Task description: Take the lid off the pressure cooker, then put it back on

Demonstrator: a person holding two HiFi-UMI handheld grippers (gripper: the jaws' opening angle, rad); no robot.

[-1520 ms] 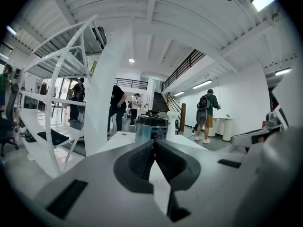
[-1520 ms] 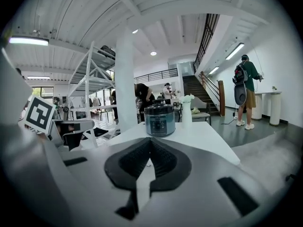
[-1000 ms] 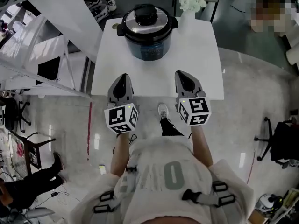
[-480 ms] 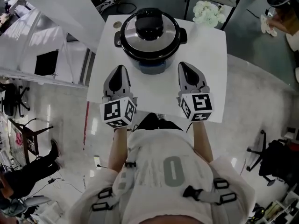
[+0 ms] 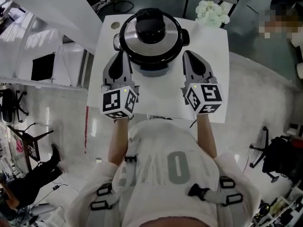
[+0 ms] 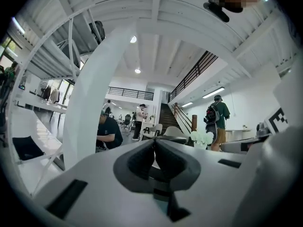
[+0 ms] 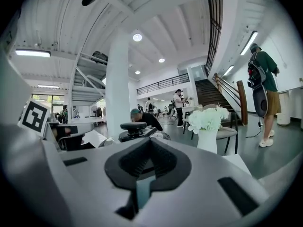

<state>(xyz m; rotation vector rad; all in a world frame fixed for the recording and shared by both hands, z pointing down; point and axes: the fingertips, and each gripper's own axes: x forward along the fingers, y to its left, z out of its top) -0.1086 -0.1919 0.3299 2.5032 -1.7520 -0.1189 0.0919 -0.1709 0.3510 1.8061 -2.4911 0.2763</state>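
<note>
Two grippers are out over the table, both with their jaws closed together and nothing between them, as each gripper view shows. In the head view the left gripper [image 5: 122, 56] sits at about 8 o'clock of the pressure cooker [image 5: 151, 56], its tip close beside the pot's wall, and the right gripper [image 5: 187, 56] sits at about 4 o'clock, also close beside it; whether either tip touches the pot cannot be told. Each gripper carries its marker cube [image 5: 118, 102] at the near end, toward the person's arms. The lid [image 5: 163, 46] is seated on the cooker, its black knob [image 5: 151, 28] in the middle. The cooker stands at the 12 o'clock end of the white table [image 5: 208, 79]. White flowers [image 5: 210, 14] stand at about 1 o'clock of the cooker, at the table's far corner. From the right gripper view the knob [image 7: 134, 126] shows just past the closed tips at about 11 o'clock, and the flowers [image 7: 206, 119] at about 2 o'clock.
</note>
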